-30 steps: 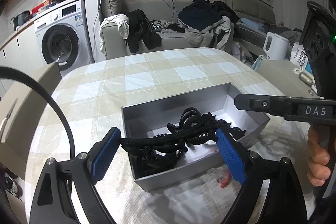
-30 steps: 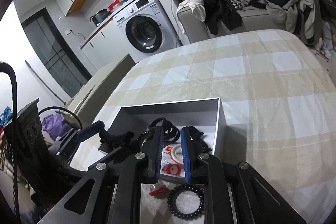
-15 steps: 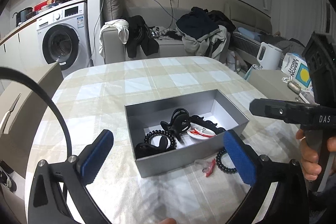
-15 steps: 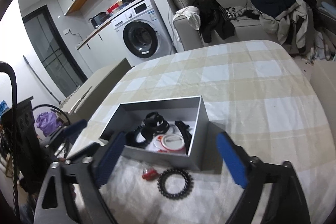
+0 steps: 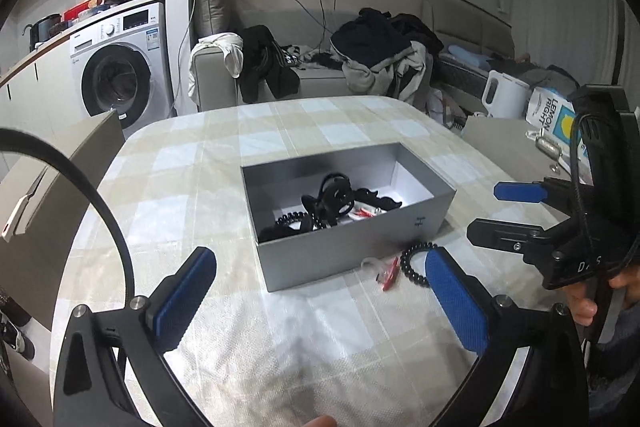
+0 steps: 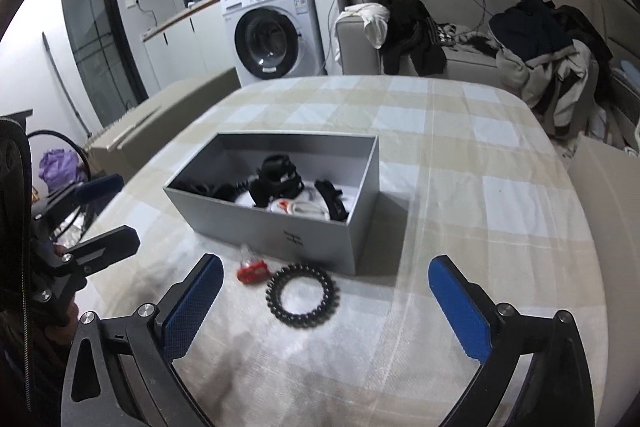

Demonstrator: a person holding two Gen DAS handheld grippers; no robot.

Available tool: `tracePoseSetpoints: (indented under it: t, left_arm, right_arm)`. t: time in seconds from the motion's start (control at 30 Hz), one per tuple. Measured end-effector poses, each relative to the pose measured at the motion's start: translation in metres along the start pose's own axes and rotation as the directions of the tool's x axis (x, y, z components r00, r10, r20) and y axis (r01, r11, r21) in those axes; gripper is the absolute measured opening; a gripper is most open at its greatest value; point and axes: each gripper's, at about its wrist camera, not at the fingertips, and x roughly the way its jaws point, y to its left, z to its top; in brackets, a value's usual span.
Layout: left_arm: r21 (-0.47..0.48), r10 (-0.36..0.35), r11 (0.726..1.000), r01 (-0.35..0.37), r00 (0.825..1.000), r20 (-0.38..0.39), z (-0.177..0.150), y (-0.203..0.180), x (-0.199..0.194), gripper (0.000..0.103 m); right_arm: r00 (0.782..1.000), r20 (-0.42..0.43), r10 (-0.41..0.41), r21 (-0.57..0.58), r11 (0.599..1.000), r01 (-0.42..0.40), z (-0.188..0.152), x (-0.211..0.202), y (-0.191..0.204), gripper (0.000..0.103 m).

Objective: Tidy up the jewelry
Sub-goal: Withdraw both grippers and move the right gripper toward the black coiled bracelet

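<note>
1. The left gripper (image 5: pixel 320 297) hangs above the tabletop (image 5: pixel 304 351) with its blue pads spread wide and nothing between them.
2. The right gripper (image 6: pixel 326 301) is likewise spread wide and empty, held low over the near part of the tabletop.
3. The tabletop wears a checked cloth in beige, cream and pale grey, slightly wrinkled close to both grippers.
4. A grey open box (image 6: pixel 280 227) sits ahead of both grippers, holding a tangle of black hair accessories (image 6: pixel 278 181) and a few white and red pieces.
5. A black beaded bracelet (image 6: pixel 302 301) lies flat on the cloth just in front of the box's near wall, ahead of the right gripper and between its pads as seen from the right wrist.
6. A small red item (image 6: pixel 251 271) lies just to the left of the bracelet, near the right gripper's left pad, apart from the box.
7. From the left wrist, bracelet (image 5: pixel 414 263) and red item (image 5: pixel 388 273) sit just beside the left gripper's right pad.
8. Beyond the tabletop stands a white washing machine (image 6: pixel 274 31) under a counter, ahead and to the left of the grippers.
9. A pale sofa (image 5: pixel 320 79) heaped with dark and light clothes runs along the far wall.
10. A white kettle (image 5: pixel 502 95) stands far right of the left gripper.
</note>
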Motion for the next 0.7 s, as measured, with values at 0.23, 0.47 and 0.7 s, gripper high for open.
tracePoseSetpoints:
  t: [0.23, 0.47, 0.7]
  left_arm:
    - [-0.004, 0.0, 1.0, 0.0, 1.0, -0.032, -0.004, 0.002, 0.009, 0.102]
    - [-0.002, 0.001, 1.0, -0.001, 0.998, -0.064, -0.011, 0.002, 0.013, 0.102]
    - [0.012, 0.01, 1.0, -0.009, 0.997, -0.073, -0.013, 0.001, 0.012, 0.102]
  right_arm:
    - [0.998, -0.056, -0.004, -0.02, 1.0, 0.003, -0.007, 0.01, -0.004, 0.103]
    - [0.996, -0.091, -0.001, -0.046, 0.999, -0.004, -0.012, 0.017, -0.001, 0.102]
    - [0.993, -0.113, -0.019, -0.088, 0.996, 0.009, -0.016, 0.023, 0.005, 0.102]
